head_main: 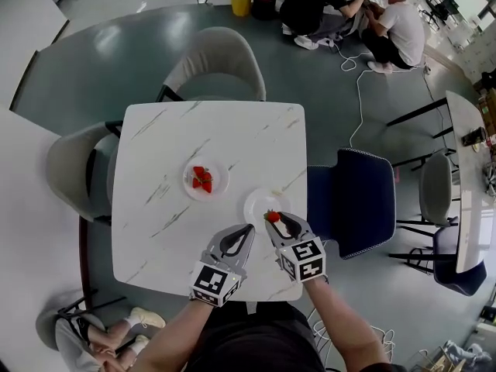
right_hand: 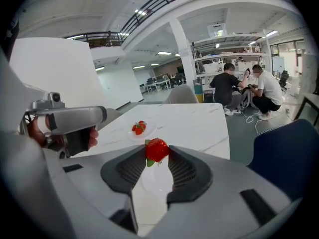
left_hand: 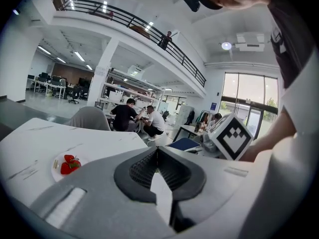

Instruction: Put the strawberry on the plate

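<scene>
Landmark: an empty plate (head_main: 254,200) is set on the marble bench (head_main: 225,130).
Strawberry (head_main: 273,216) (right_hand: 157,149): it is pinched at the tips of the right gripper (head_main: 273,218) (right_hand: 157,151) and held over the near edge of the empty plate; contact with the plate cannot be told.
Left gripper (head_main: 249,229) (left_hand: 157,149): its jaws are pressed together and nothing is held; its tip is seen just beside the empty plate, at the near left.
Second plate (head_main: 221,184) (left_hand: 82,159): it is loaded with red strawberries (head_main: 202,179) (left_hand: 68,164) and is found left of the empty plate, slightly farther off and apart from it.
</scene>
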Motion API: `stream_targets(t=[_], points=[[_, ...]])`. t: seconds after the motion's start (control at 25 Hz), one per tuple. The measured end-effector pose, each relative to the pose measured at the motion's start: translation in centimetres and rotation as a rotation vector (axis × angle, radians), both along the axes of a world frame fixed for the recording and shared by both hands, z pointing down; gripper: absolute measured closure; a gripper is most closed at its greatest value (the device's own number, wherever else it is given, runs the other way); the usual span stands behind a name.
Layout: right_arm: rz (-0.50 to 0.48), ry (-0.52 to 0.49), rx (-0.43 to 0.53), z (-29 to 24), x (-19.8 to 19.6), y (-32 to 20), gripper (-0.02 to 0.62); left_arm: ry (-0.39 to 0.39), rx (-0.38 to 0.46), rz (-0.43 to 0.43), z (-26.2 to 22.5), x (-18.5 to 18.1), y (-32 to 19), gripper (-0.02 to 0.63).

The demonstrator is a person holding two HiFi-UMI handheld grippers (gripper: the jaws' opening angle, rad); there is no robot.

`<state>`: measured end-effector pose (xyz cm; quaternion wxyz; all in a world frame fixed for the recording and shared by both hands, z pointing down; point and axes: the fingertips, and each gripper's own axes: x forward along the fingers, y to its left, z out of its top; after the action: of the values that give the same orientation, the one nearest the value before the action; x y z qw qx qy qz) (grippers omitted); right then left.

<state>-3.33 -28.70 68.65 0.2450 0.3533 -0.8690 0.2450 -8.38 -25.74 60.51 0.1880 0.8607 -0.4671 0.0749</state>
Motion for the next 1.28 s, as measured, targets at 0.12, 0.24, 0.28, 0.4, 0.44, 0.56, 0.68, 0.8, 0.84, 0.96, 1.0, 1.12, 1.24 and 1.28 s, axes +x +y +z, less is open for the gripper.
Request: stream_targets(t=[0.12,0.24,0.28,0.4,0.44,0.56,0.68,0.8,0.84,0.96,1.0,1.12,1.24,1.28], points=[[-0.017,0.048,-0.016,2.0,-0.1,-0.7,0.456,-0.005,-0.018,0.002,0.6,0.0,-0.3,0.597],[-0.030,0.092,-0.043,3.7,-0.2,-1.2,0.456,-0.009,-0.031,0.004,1.2,-0.1,-0.6,0.597],[-0.036,0.109,-0.055,4.4,-0.2,-1.2,0.456,-0.010,-0.034,0.003,1.3,-0.1,-0.7,0.597],[-0.058,0.159,-0.090,6.0,-0.4,-1.3,0.456,-0.018,-0.045,0.002,1.8,-0.2,-1.0,0.597],[-0.063,0.173,-0.097,6.4,-0.4,-1.3,0.456,-0.022,-0.050,0.003,1.9,-0.2,-1.0,0.595],[-0.075,0.197,-0.103,7.1,-0.6,-1.4,0.456,-0.027,-0.063,0.001,2.3,-0.4,-1.2,0.597],[-0.089,0.214,-0.106,7.7,-0.9,-1.8,0.456,-0.027,-0.070,-0.006,2.7,-0.6,-1.5,0.597],[-0.109,0.251,-0.112,8.4,-1.0,-2.0,0.456,-0.031,-0.075,-0.005,2.9,-0.7,-1.8,0.597],[-0.117,0.269,-0.112,8.7,-1.0,-2.0,0.456,-0.032,-0.078,-0.005,3.0,-0.7,-1.9,0.595],[-0.146,0.326,-0.108,9.3,-0.8,-1.9,0.456,-0.035,-0.085,-0.014,3.3,-0.9,-2.0,0.597],[-0.155,0.342,-0.104,9.4,-0.8,-1.9,0.456,-0.035,-0.086,-0.017,3.3,-1.1,-2.0,0.597],[-0.173,0.378,-0.100,9.8,-0.9,-1.8,0.454,-0.034,-0.088,-0.021,3.5,-1.3,-2.1,0.597],[-0.191,0.398,-0.106,9.9,-1.0,-1.7,0.454,-0.036,-0.089,-0.024,3.4,-1.4,-2.1,0.595],[-0.197,0.399,-0.112,9.9,-1.0,-1.6,0.454,-0.037,-0.088,-0.026,3.3,-1.4,-2.1,0.595]])
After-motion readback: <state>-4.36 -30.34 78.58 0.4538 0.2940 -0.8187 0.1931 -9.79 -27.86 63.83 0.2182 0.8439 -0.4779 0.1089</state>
